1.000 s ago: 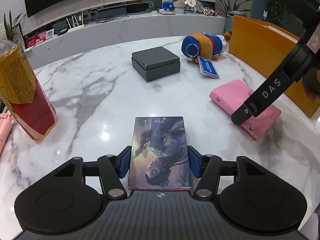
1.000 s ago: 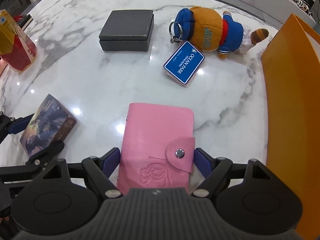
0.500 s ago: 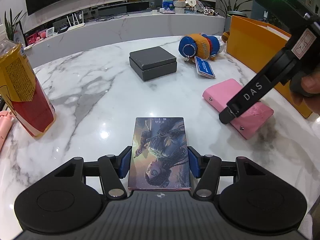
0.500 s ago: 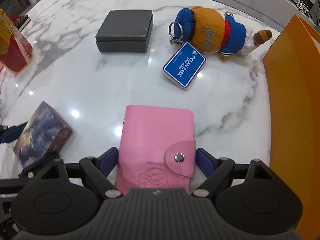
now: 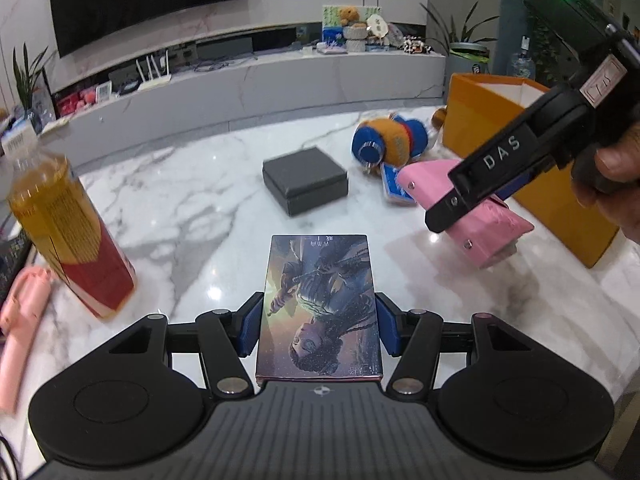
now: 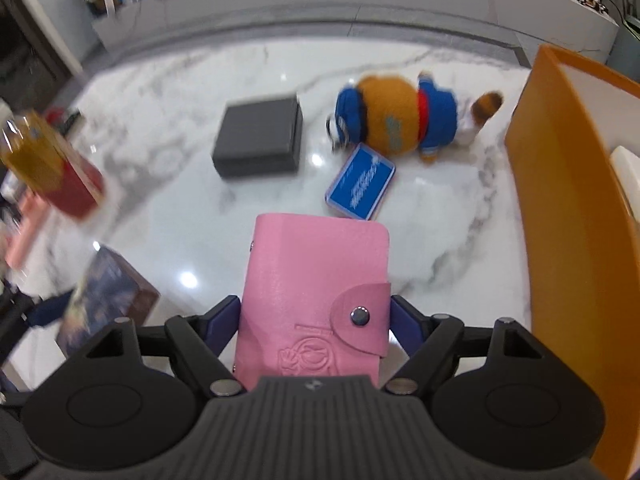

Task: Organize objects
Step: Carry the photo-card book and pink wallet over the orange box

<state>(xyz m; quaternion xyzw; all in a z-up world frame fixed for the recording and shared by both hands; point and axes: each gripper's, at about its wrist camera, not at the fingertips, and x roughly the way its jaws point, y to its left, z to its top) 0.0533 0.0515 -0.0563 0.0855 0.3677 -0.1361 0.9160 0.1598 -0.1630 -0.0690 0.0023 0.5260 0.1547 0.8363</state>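
Note:
My left gripper (image 5: 319, 330) is shut on a picture box (image 5: 319, 304) with dark fantasy art, held just above the marble table (image 5: 180, 208). My right gripper (image 6: 315, 322) is shut on a pink snap wallet (image 6: 316, 288) and holds it lifted above the table. The wallet also shows in the left wrist view (image 5: 480, 216), in the air at the right, beside the orange box (image 5: 520, 152). The picture box also shows in the right wrist view (image 6: 104, 300) at lower left.
A dark grey box (image 6: 260, 140) sits mid-table. A plush toy (image 6: 400, 116) with a blue tag (image 6: 360, 182) lies beside the open orange box (image 6: 572, 208). A tea bottle (image 5: 68, 232) stands at the left, next to a pink object (image 5: 20, 312).
My right gripper has lifted the pink wallet off the table and tilted upward. My left gripper has raised the picture box slightly.

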